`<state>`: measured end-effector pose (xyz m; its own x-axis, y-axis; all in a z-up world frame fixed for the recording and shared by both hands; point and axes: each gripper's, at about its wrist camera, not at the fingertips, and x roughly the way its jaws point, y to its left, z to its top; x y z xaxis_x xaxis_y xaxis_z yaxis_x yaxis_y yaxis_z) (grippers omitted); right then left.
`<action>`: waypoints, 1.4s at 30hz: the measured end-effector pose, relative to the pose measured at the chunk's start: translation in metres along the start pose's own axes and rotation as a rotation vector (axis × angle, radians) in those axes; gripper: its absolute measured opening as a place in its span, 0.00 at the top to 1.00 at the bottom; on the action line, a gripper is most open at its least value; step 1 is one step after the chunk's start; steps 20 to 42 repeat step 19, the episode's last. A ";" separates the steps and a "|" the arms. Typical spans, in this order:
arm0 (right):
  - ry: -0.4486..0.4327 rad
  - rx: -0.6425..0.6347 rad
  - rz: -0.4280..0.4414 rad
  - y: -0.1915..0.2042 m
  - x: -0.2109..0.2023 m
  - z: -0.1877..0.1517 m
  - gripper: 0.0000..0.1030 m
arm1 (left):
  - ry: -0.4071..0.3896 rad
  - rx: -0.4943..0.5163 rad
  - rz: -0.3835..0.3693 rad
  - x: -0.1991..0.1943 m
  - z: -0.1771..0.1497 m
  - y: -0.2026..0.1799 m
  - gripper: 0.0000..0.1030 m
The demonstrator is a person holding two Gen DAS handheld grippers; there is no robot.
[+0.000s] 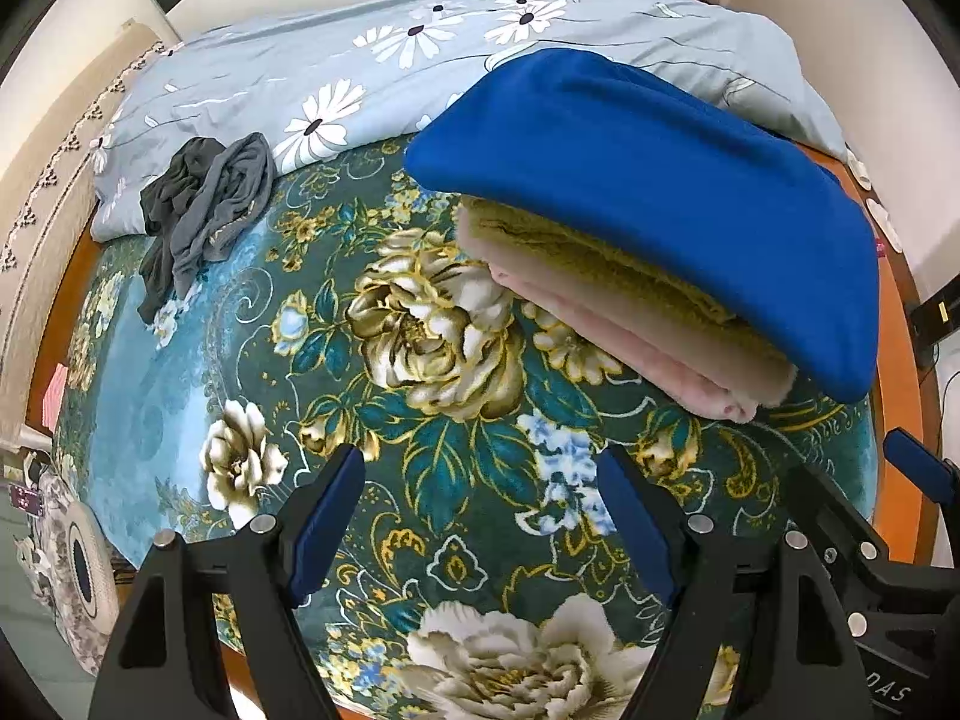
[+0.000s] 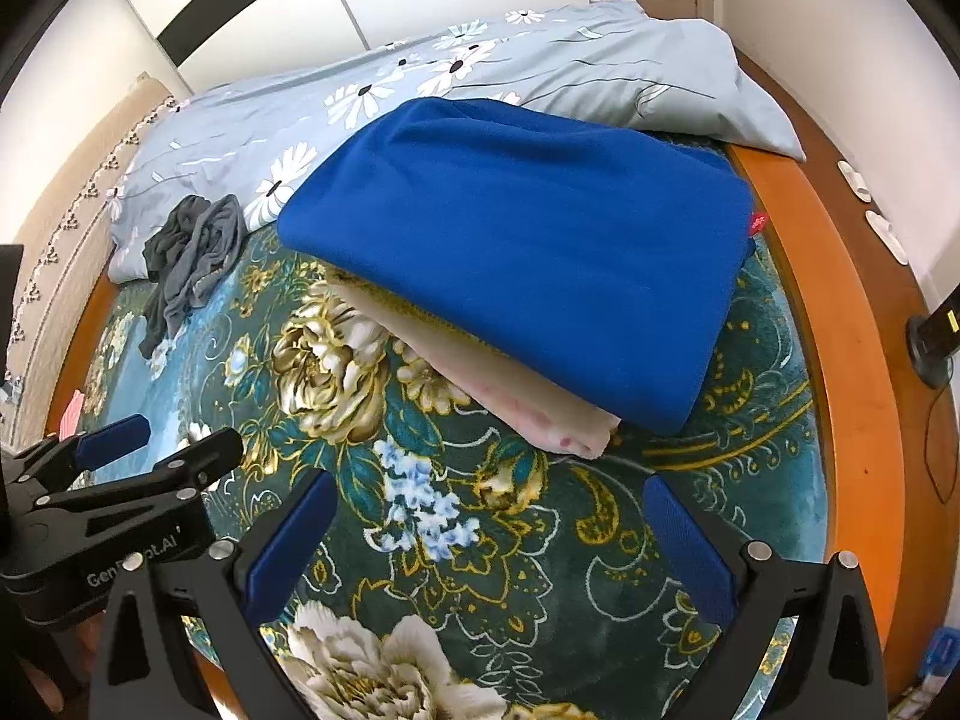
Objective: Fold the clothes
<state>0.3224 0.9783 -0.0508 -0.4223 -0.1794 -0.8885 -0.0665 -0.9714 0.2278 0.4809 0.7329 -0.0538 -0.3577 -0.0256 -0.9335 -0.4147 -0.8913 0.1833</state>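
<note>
Both my left tongs (image 1: 480, 516) and right tongs (image 2: 489, 540) hang wide open and empty over the bed (image 2: 840, 312), and I worry reaching for the crumpled grey garment (image 1: 201, 204) by the far-left duvet (image 1: 288, 72) might clip the folded stack (image 1: 648, 222) at the right edge and topple it.

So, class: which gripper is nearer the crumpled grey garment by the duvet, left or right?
Left. The left gripper hovers open over the floral blanket, on the grey garment's side; the right gripper, also open, sits beyond it, below the folded stack.
</note>
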 end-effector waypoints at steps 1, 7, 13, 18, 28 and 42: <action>0.001 0.000 -0.002 0.000 0.000 0.000 0.00 | 0.002 0.000 -0.001 0.000 0.000 0.000 0.22; 0.006 0.004 -0.015 -0.001 0.001 0.000 0.00 | 0.008 -0.006 -0.006 0.002 0.001 0.000 0.22; 0.004 0.004 -0.024 -0.001 0.000 0.001 0.00 | 0.009 -0.010 -0.010 0.002 0.001 0.002 0.22; 0.004 0.004 -0.030 -0.001 -0.001 0.001 0.00 | 0.011 -0.015 -0.013 0.003 0.001 0.004 0.22; 0.004 0.003 -0.031 -0.001 0.000 0.001 0.00 | 0.012 -0.017 -0.014 0.003 0.001 0.004 0.22; 0.004 0.003 -0.031 -0.001 0.000 0.001 0.00 | 0.012 -0.017 -0.014 0.003 0.001 0.004 0.22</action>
